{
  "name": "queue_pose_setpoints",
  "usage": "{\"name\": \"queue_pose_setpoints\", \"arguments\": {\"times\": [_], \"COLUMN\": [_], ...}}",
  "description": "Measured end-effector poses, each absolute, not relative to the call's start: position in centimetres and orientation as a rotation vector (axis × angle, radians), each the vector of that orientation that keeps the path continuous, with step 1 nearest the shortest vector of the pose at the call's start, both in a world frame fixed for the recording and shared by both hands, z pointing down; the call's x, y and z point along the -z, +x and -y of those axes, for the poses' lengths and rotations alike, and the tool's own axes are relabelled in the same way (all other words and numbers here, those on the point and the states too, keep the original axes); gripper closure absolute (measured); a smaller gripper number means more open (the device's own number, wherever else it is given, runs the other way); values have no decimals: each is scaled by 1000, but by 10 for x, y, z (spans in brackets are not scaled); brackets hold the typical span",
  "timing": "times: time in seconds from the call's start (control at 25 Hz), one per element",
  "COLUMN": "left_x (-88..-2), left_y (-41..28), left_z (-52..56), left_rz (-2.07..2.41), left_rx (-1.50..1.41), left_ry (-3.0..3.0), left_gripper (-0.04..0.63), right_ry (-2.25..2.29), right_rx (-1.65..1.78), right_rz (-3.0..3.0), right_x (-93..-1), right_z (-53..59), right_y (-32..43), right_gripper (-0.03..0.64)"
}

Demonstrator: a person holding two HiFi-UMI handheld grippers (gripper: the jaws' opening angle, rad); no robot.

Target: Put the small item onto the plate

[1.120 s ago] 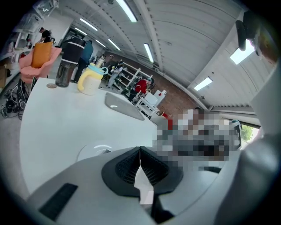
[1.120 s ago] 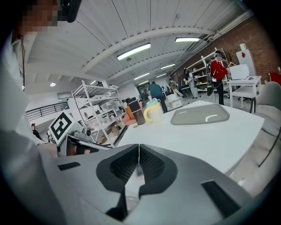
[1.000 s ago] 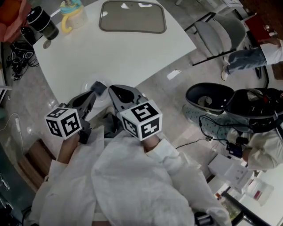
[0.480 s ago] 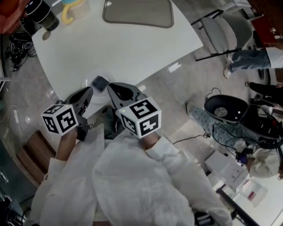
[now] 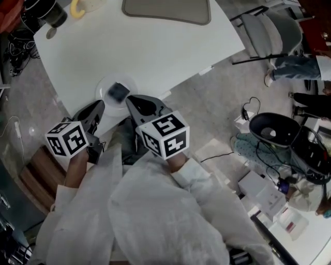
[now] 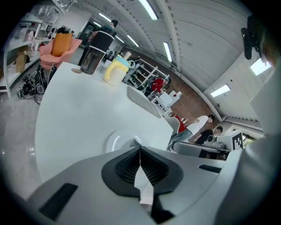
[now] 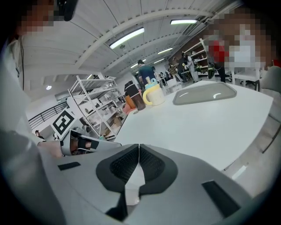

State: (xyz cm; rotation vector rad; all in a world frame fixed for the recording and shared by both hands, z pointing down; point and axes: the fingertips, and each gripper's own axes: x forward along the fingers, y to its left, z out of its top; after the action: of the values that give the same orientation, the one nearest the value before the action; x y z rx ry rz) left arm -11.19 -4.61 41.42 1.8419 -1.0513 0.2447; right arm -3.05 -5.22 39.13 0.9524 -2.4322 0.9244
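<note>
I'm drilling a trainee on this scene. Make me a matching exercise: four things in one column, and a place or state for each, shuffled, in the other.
Things:
1. small dark item
2. grey tray
3. yellow-handled cup
4. right gripper

Places or states:
A. beside the dark tumbler
B. jaws together, nothing between them
C. lying on the plate
D. at the far side of the white table

Pairs: 1-C, 2-D, 3-A, 4-B

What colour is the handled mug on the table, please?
Pale yellow; the mug shows best in the left gripper view.
</note>
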Motion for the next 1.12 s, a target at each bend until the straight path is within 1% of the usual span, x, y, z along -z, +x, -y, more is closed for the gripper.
{"name": "queue_pose_setpoints", "arguments": {"times": [0.8, 1.12], "left_x": [-462, -482], "left_y": [-129, -130], "left_z": [23, 14], "left_rz": [1039, 1024], "left_rx": [-309, -338], "left_ry": [1708, 1664], "left_gripper": [584, 583], "right_ry": [956, 1017], "right_rx": [-1011, -1051], "right_rz": [2336, 2269], "right_x": [-433, -456], "right_z": [51, 50], "right_y": [-29, -4], "right_gripper": [600, 600]}}
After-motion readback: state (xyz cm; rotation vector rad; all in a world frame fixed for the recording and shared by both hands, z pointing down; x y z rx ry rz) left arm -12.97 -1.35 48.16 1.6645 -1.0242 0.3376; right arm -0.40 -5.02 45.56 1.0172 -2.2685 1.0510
